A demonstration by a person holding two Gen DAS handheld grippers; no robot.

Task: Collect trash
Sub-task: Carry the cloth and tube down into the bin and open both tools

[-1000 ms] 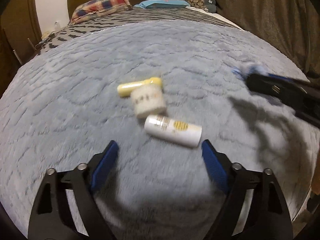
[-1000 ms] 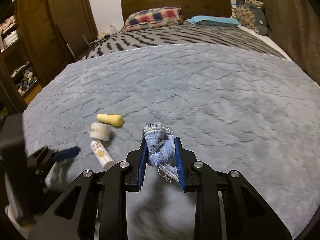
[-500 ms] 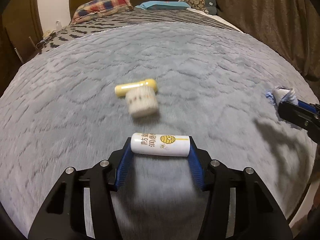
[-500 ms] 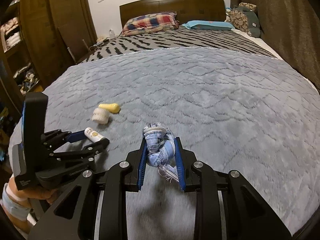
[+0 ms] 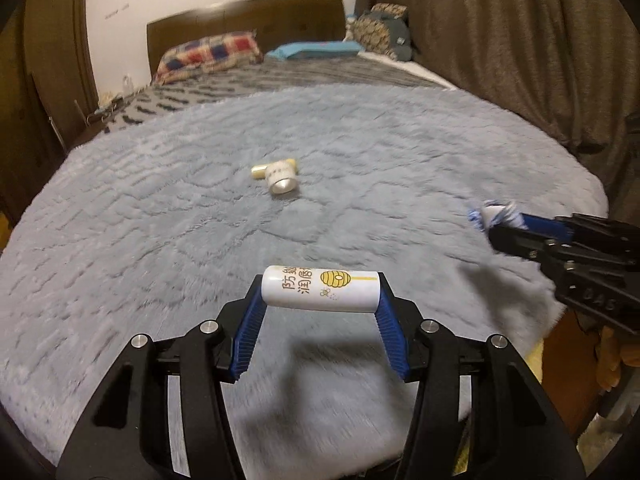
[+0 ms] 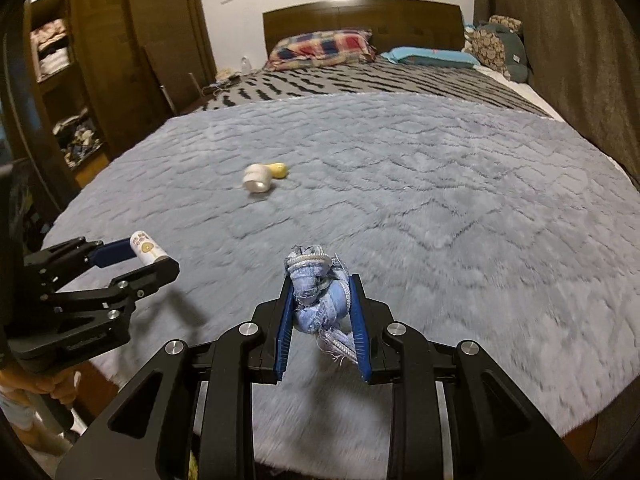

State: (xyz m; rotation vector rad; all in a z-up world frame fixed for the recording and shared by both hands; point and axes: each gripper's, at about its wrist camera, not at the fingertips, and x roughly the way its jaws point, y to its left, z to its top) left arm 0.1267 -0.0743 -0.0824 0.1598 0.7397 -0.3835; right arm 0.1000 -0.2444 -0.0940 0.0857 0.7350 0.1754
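- The left tongs [image 5: 320, 300] pinch a white tube [image 5: 320, 289] by its two ends, so it lies crosswise between the blue pads, lifted above the bed.
- The tube has a yellow beehive drawing and printed characters on it.
- The right tongs [image 6: 322, 300] are pressed together on a crumpled blue rag [image 6: 320, 292] with frayed threads that hang below.
- Two more pieces lie on the grey fluffy blanket [image 5: 160, 220], well apart from both tongs: a small white jar [image 5: 282, 180] on its side, and a yellow tube [image 5: 260, 170] touching it from behind.
- Nothing stands between the tongs and these two pieces.
- Farther away I see a striped cover [image 6: 360, 80], a checked pillow [image 6: 320, 46] and a wooden headboard [image 6: 360, 16].
- A brown curtain [image 5: 520, 40] hangs along the right of the bed, and wooden shelves [image 6: 60, 80] stand on the left.
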